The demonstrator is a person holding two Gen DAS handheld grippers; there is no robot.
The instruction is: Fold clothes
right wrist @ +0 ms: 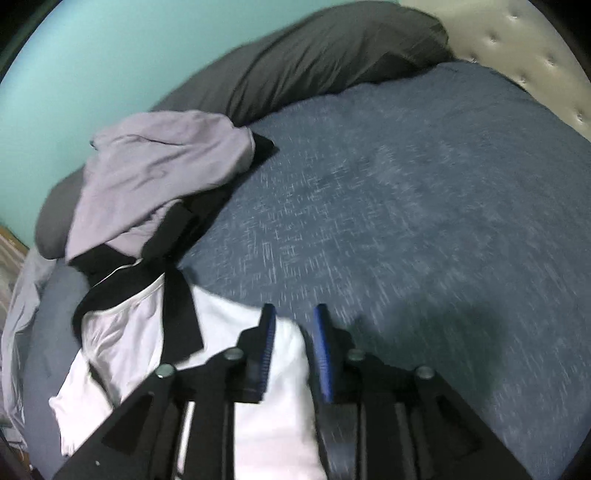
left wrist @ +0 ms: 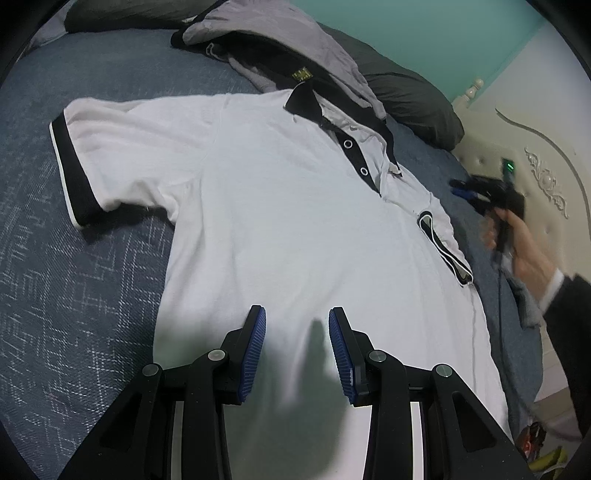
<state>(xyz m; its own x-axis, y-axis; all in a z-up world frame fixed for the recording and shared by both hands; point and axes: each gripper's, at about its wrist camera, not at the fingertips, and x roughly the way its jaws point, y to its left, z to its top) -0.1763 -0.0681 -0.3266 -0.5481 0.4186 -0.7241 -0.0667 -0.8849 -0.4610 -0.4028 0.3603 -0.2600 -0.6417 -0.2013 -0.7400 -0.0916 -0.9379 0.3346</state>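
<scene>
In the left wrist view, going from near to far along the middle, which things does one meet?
Left hand-held gripper → white polo shirt → black collar → grey garment → turquoise wall.

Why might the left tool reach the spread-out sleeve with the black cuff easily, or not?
Probably yes: the left tool hangs open over the white shirt, and nothing lies on the sleeve.

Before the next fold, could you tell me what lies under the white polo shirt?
The white polo shirt lies flat on the blue bedspread, which shows all around it. Anything directly beneath the shirt is covered.
</scene>
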